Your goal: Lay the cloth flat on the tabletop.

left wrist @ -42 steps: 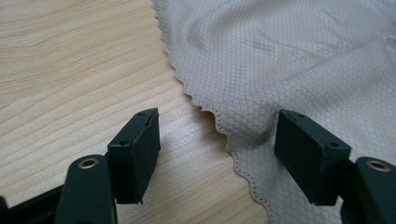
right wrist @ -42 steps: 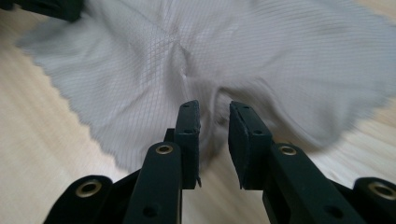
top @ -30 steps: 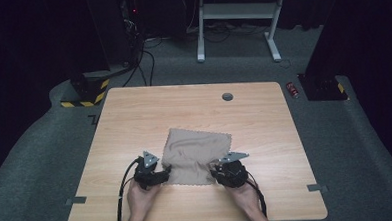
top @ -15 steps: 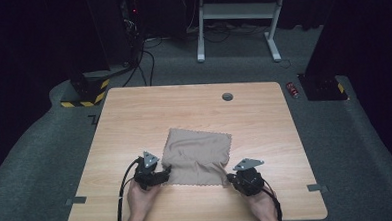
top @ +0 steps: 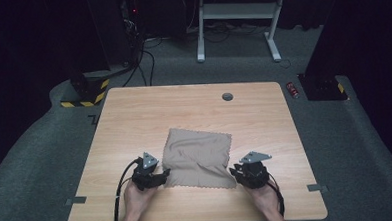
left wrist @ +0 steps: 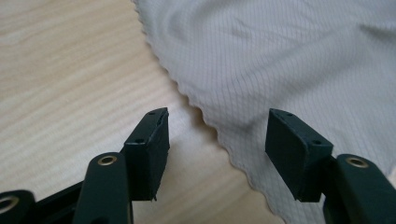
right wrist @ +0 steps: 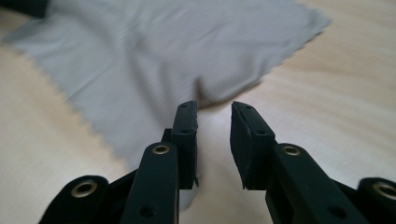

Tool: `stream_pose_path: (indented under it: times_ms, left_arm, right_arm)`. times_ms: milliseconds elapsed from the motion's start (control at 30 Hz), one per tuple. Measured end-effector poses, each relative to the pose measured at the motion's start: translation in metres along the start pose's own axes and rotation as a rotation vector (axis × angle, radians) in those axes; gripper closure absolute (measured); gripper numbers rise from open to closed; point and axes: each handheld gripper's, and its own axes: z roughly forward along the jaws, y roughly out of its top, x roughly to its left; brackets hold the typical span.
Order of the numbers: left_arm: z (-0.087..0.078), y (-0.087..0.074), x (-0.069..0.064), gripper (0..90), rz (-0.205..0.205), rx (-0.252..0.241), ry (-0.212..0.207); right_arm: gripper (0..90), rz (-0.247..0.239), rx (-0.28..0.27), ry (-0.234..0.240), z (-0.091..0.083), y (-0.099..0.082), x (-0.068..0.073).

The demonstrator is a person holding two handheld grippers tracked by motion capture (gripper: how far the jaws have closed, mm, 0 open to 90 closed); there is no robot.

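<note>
A beige cloth (top: 198,158) with a zigzag edge lies spread on the wooden table (top: 194,105), slightly rumpled. My left gripper (top: 161,175) sits at its near left corner. In the left gripper view the cloth (left wrist: 289,56) has its edge running between the jaws of my left gripper (left wrist: 219,135), which have just been closing; the pads stand apart from the fabric. My right gripper (top: 235,172) is at the near right corner. Its jaws have just been opening, and my right gripper (right wrist: 215,121) shows a narrow bare gap, with the cloth (right wrist: 154,51) passing under its left jaw.
A round grommet hole (top: 227,96) sits near the table's far edge. Tape tabs (top: 75,200) mark the near table edge on both sides. On the floor beyond are a red can (top: 293,89), a yellow-black striped block (top: 85,90), cables and a white desk frame (top: 235,18).
The right gripper slid toward the right, drawing the cloth's near right corner outward and flattening it, then let the cloth go. The left hand stayed put and its jaws narrowed a little.
</note>
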Motion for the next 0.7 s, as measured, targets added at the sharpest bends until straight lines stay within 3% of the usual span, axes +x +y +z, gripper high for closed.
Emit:
stream_pose_path:
  times_ms: [167, 300, 467, 533, 567, 700]
  left_arm:
    - [0.004, 0.019, 0.007, 41.4, -0.005, -0.017, -0.001]
    - [0.017, 0.033, 0.010, 44.1, -0.014, 0.009, 0.019]
    - [0.031, 0.043, 0.013, 47.2, -0.009, 0.037, 0.042]
    - [0.035, 0.044, 0.014, 48.4, -0.026, 0.028, 0.038]
    - [0.037, 0.044, 0.015, 48.5, -0.033, 0.031, 0.035]
    - [0.044, 0.042, 0.013, 48.1, -0.029, 0.047, 0.021]
  right_arm:
    - [68.5, 0.074, 0.007, -0.045, 0.032, 0.020, -0.023]
    - [69.0, 0.080, 0.027, -0.076, 0.051, 0.031, -0.027]
    - [80.6, 0.029, 0.077, -0.112, 0.066, 0.038, -0.025]
    - [88.4, 0.009, 0.085, -0.123, 0.068, 0.042, -0.025]
    - [89.1, -0.021, 0.093, -0.141, 0.070, 0.044, -0.025]
    - [89.5, -0.051, 0.113, -0.180, 0.076, 0.052, -0.028]
